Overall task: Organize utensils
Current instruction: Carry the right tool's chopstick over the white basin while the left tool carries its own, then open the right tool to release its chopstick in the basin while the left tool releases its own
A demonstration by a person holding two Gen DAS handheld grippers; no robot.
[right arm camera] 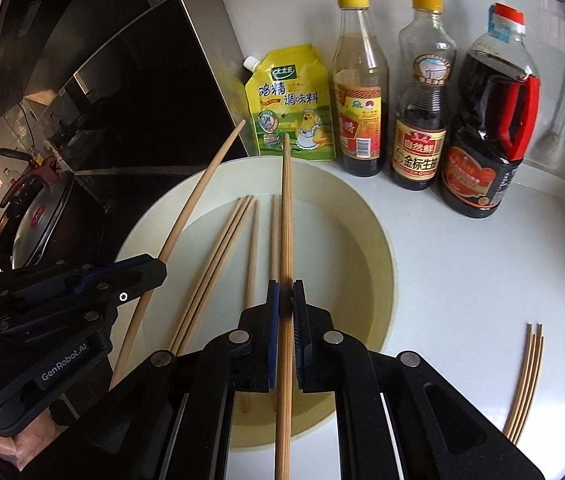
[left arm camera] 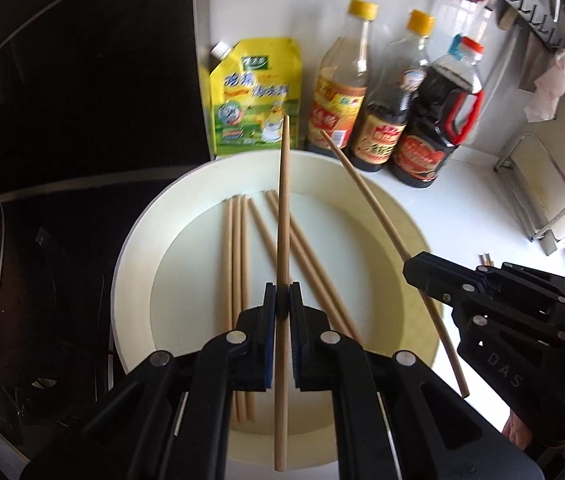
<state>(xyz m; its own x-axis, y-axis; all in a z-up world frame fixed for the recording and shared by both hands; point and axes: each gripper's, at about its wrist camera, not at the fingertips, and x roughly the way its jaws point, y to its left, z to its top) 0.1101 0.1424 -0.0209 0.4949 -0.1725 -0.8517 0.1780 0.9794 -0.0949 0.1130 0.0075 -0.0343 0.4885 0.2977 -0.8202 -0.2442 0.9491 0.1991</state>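
Each tool gripped one chopstick above the bowl — left tool, right tool. About six chopsticks remained inside; four lay sorted near the desk's right edge.

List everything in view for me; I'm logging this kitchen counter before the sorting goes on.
plate: one, cream, on the white counter
loose chopsticks: about five, wooden, lying in the plate
sorted chopsticks: a small bundle, wooden, on the counter right of the plate
seasoning pouch: one, yellow, behind the plate
bottles: three, two yellow-capped, one red-capped, beside the pouch
pot: one, metal, on the dark stove at left
left tool: black, shut on one chopstick
right tool: black, shut on one chopstick
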